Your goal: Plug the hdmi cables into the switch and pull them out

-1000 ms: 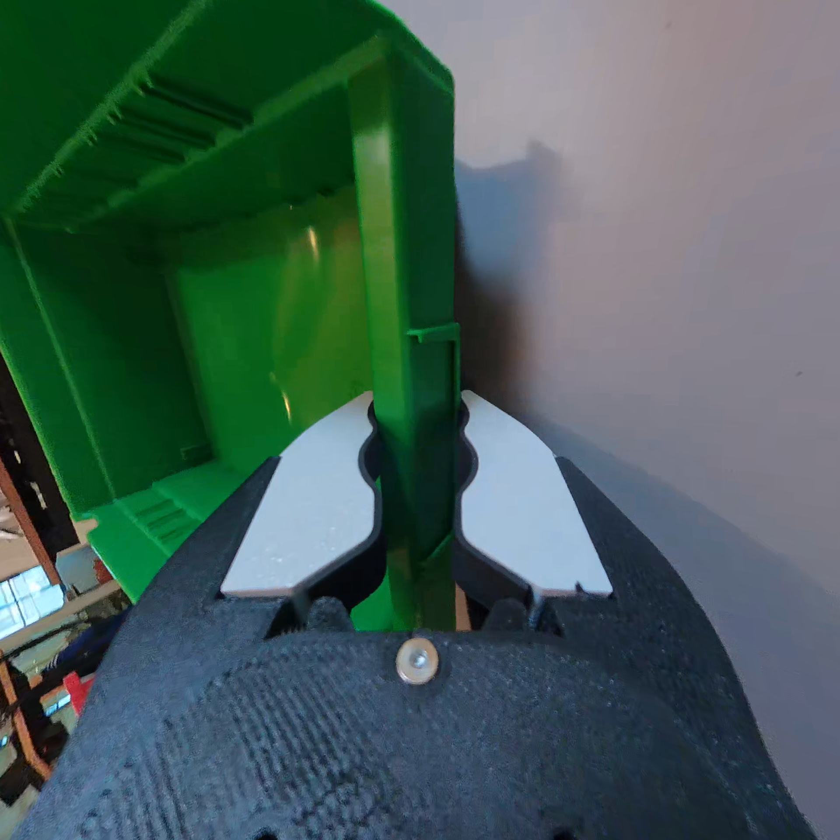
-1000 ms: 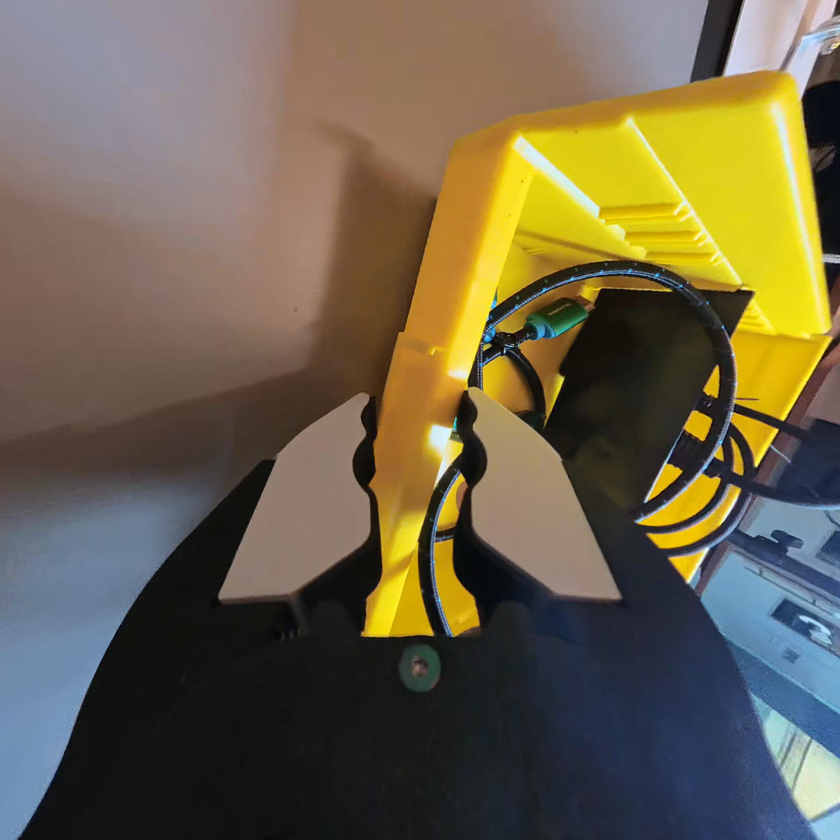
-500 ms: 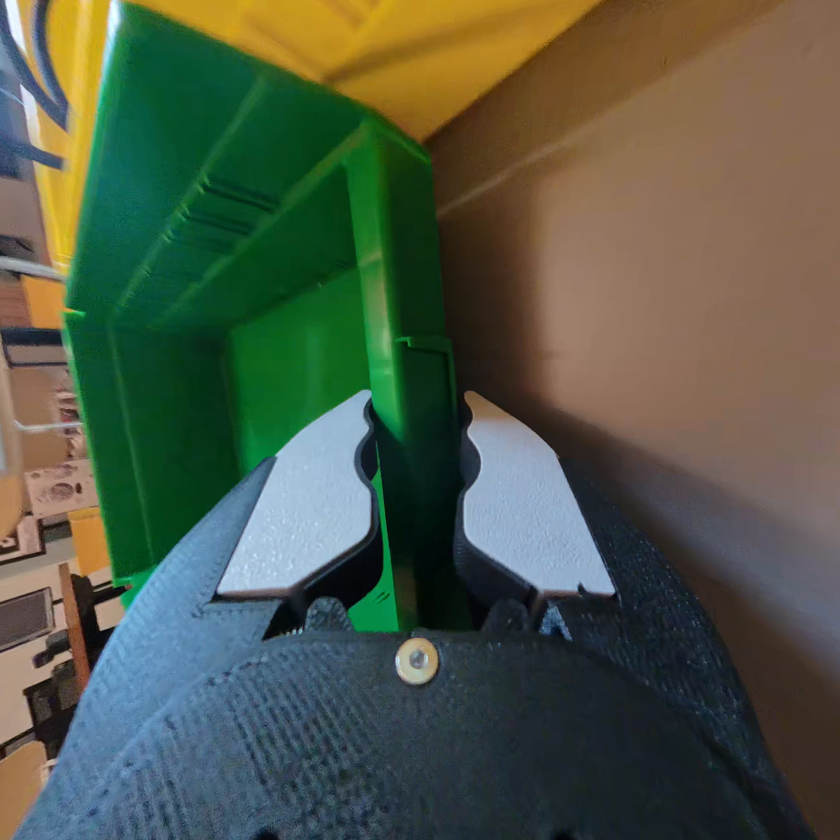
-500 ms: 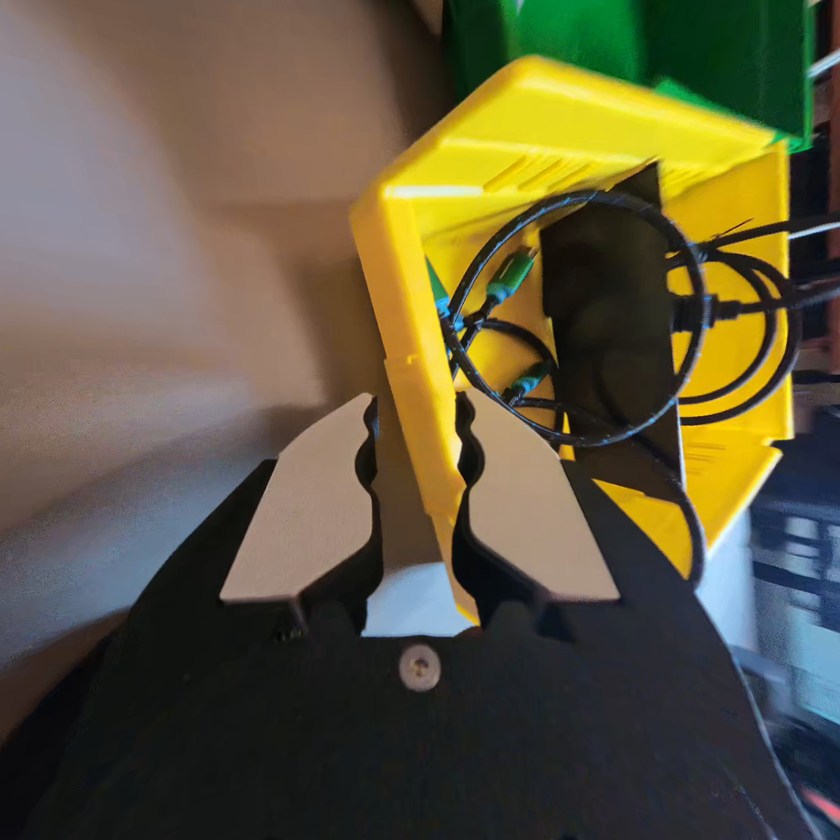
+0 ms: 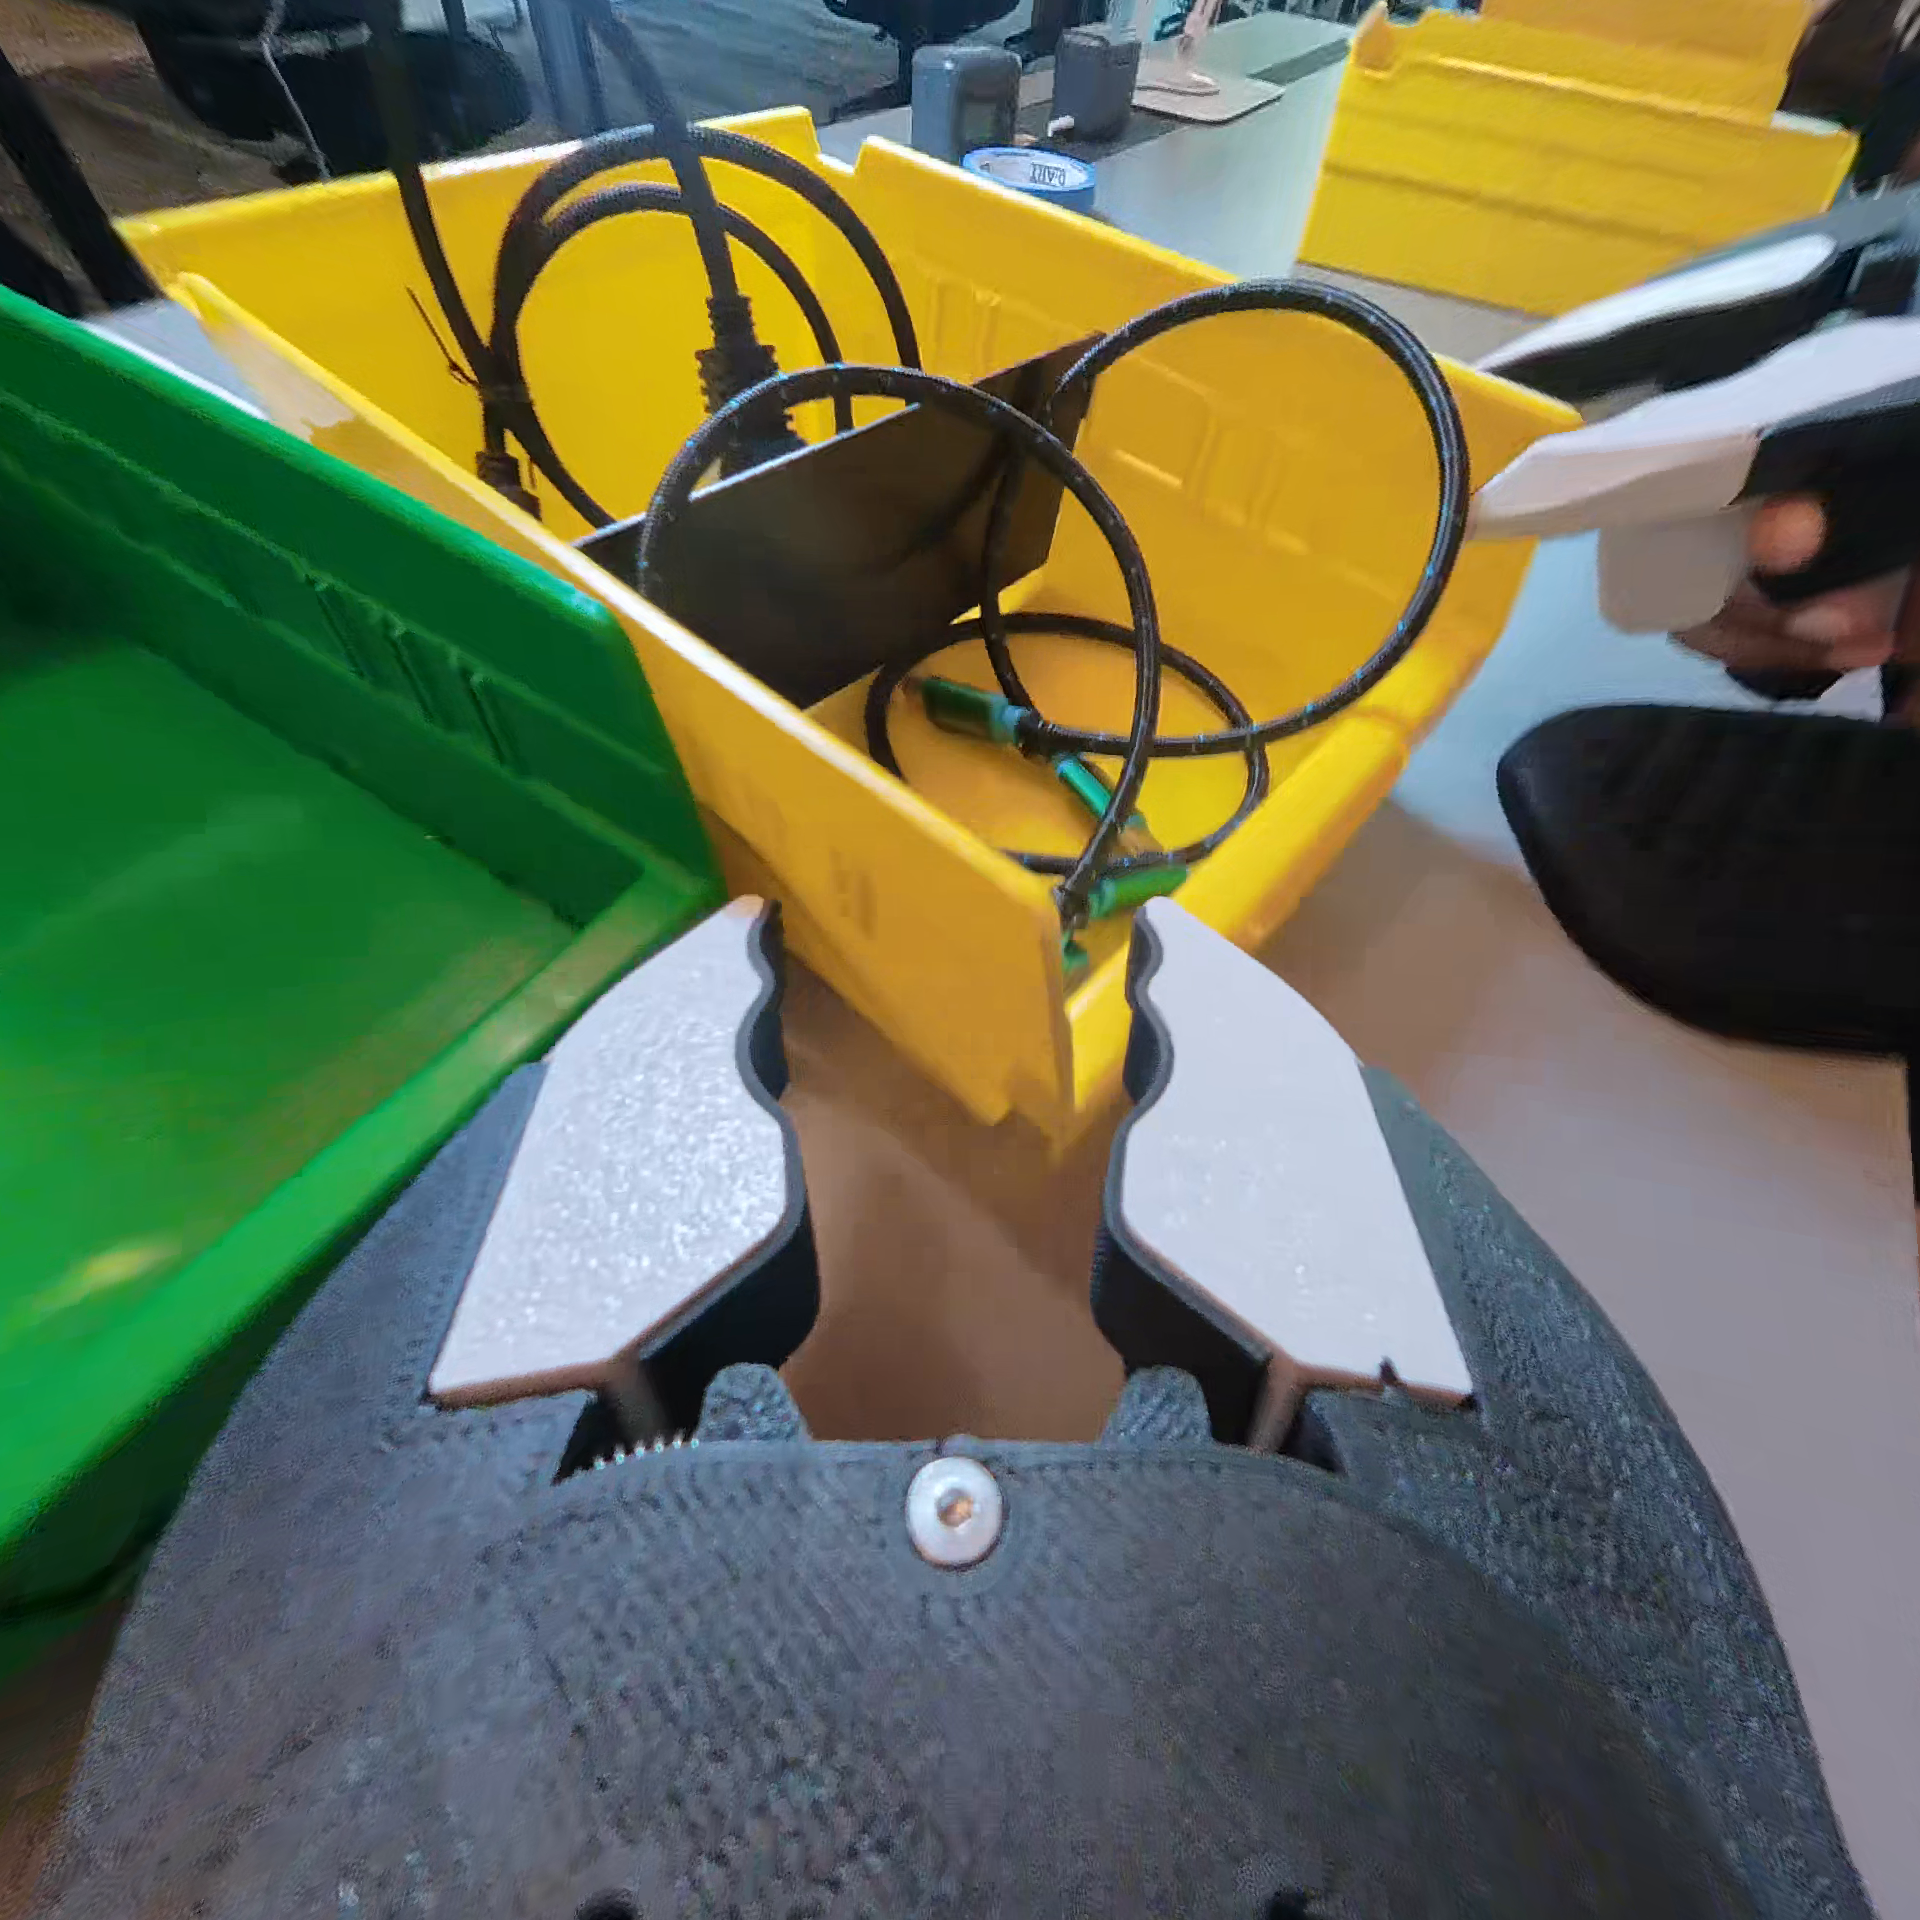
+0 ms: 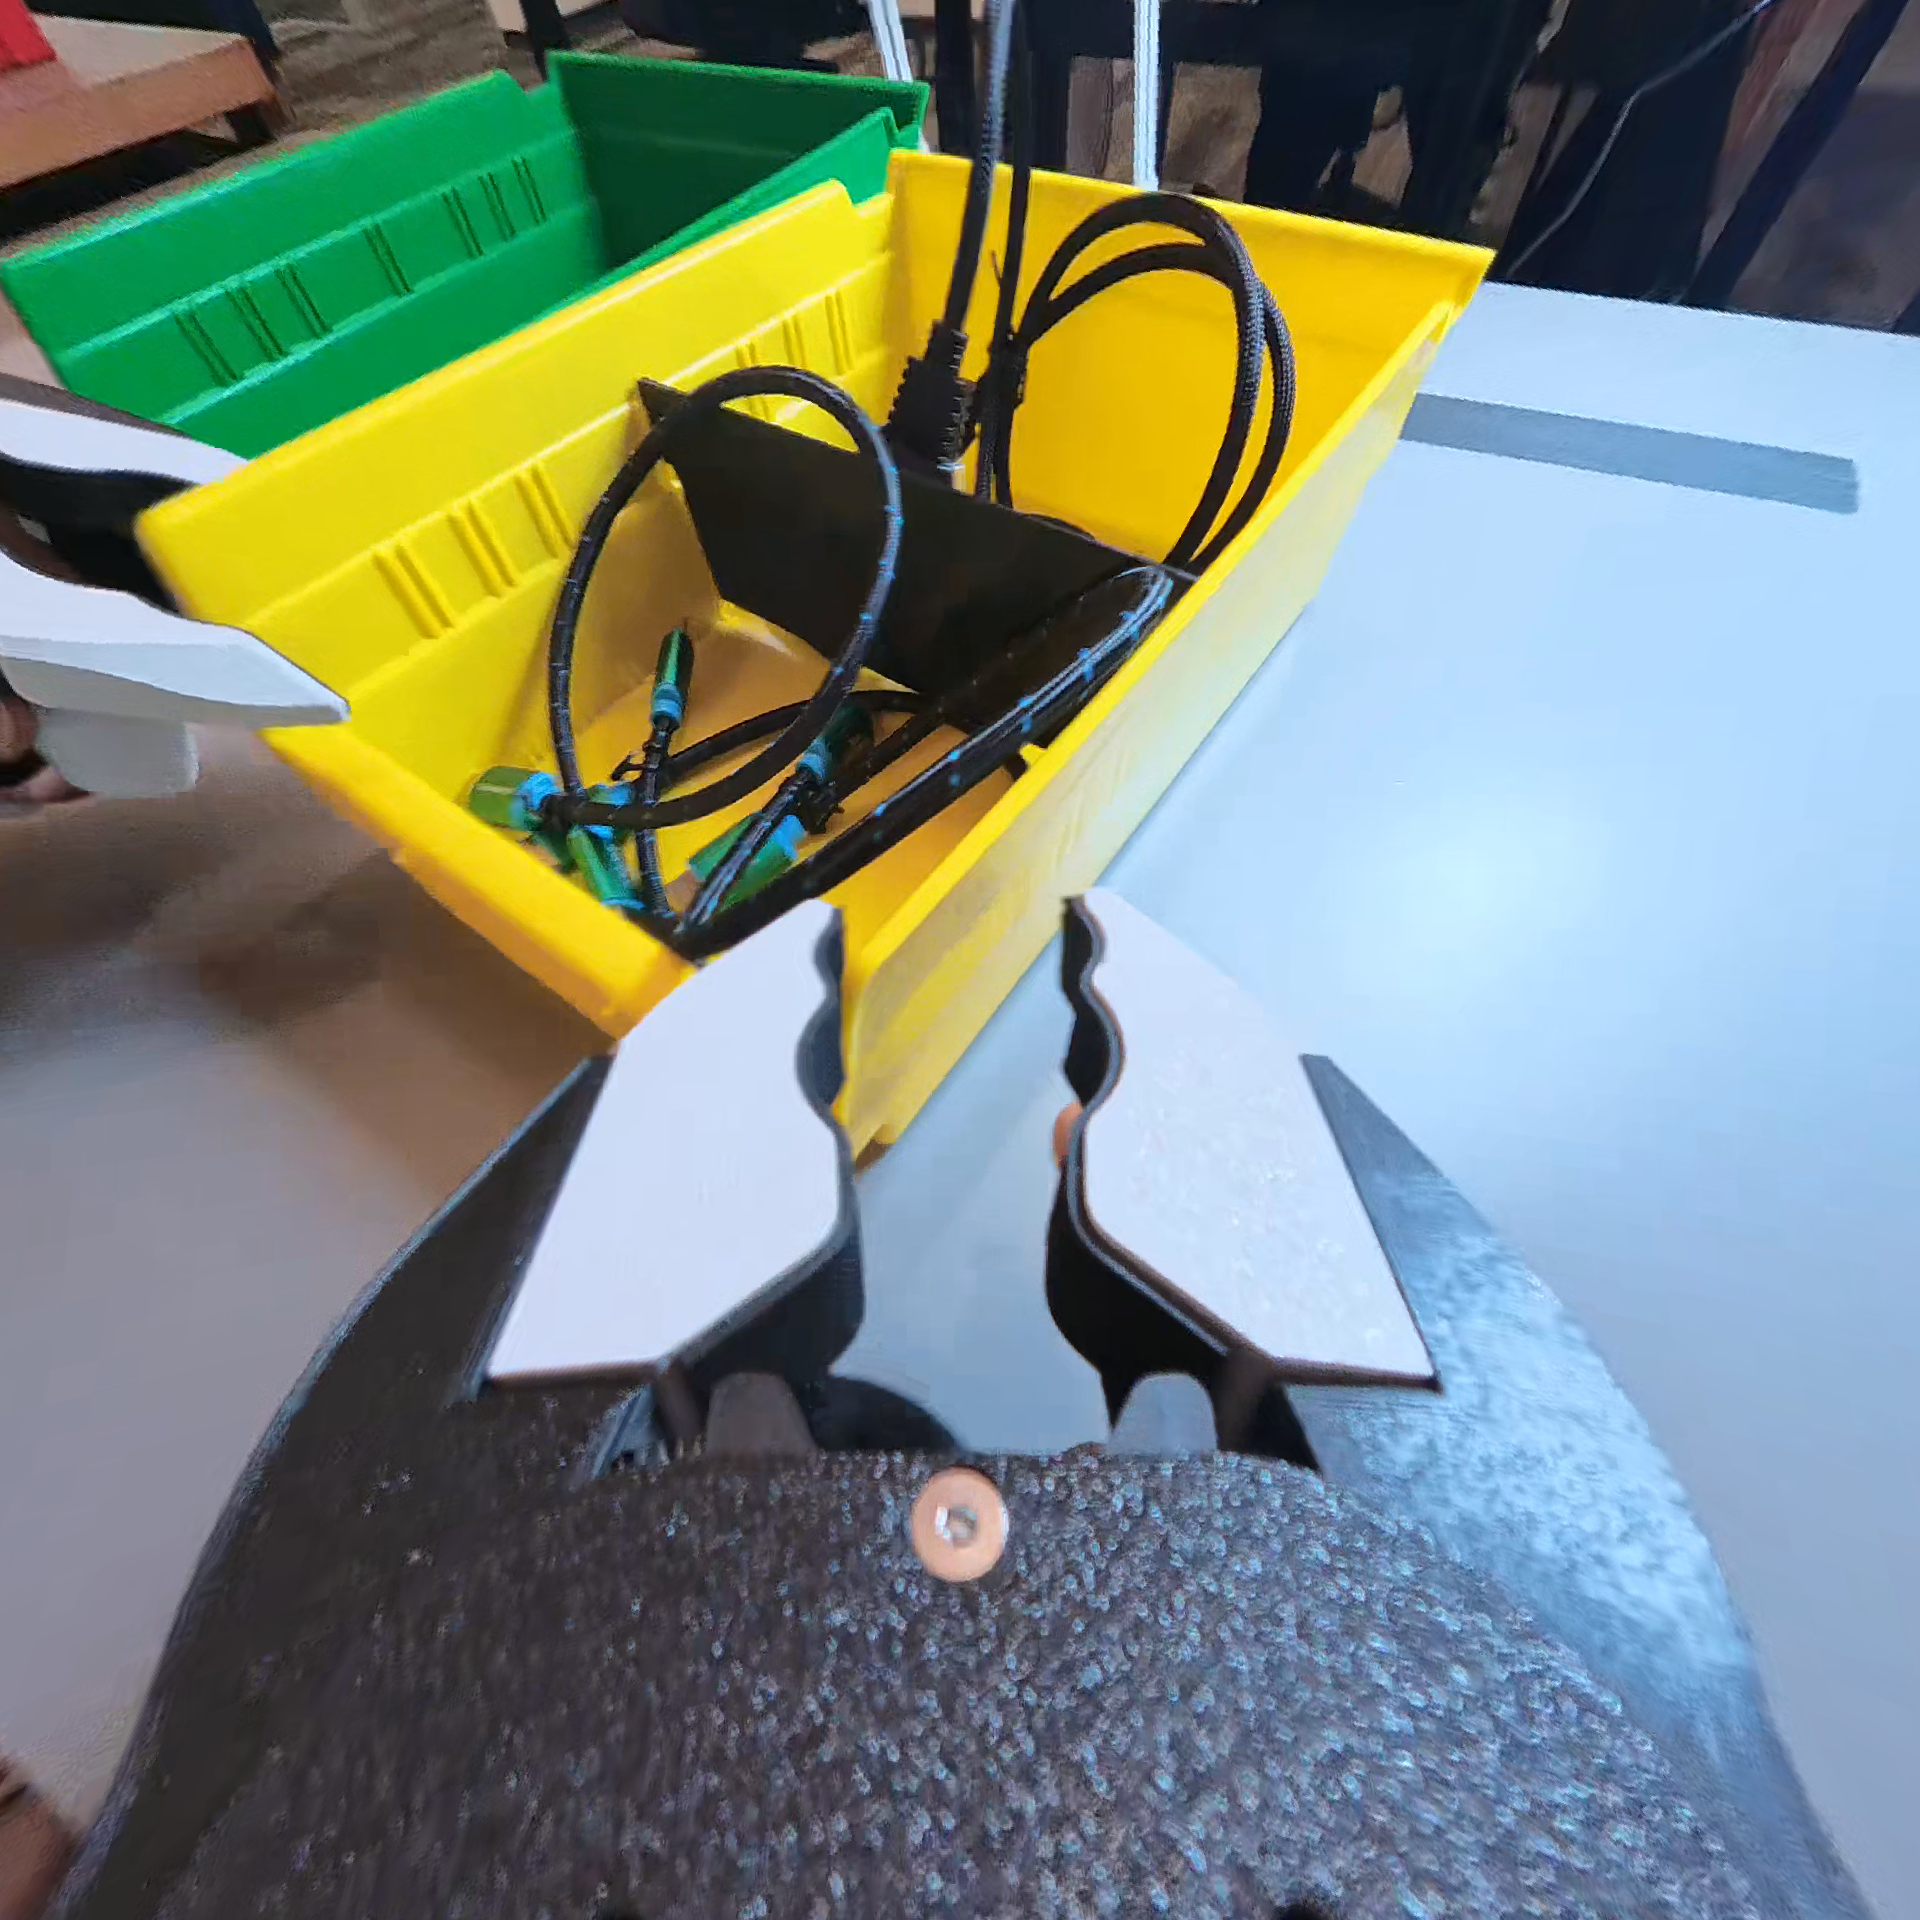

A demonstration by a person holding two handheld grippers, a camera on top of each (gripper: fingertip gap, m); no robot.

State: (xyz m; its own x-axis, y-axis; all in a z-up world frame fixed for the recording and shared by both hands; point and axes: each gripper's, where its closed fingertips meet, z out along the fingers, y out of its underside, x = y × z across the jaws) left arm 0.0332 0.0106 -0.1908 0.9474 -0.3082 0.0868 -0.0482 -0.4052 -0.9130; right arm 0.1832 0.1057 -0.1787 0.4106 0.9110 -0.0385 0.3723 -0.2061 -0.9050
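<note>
Fingers of the left gripper (image 5: 951,935) and right gripper (image 6: 951,925) gape empty beside the yellow plastic bin (image 5: 904,883) — braided black HDMI cables (image 6: 727,623) tangled inside around the tilted black switch (image 6: 935,582); looped cords could snag when lifted.

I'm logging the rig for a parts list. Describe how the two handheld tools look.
Both match: the left tool and right tool each have a rough, black, grainy printed body, two pale grey flat-faced fingers with wavy black inner edges, and one round metal screw centred behind them.
</note>
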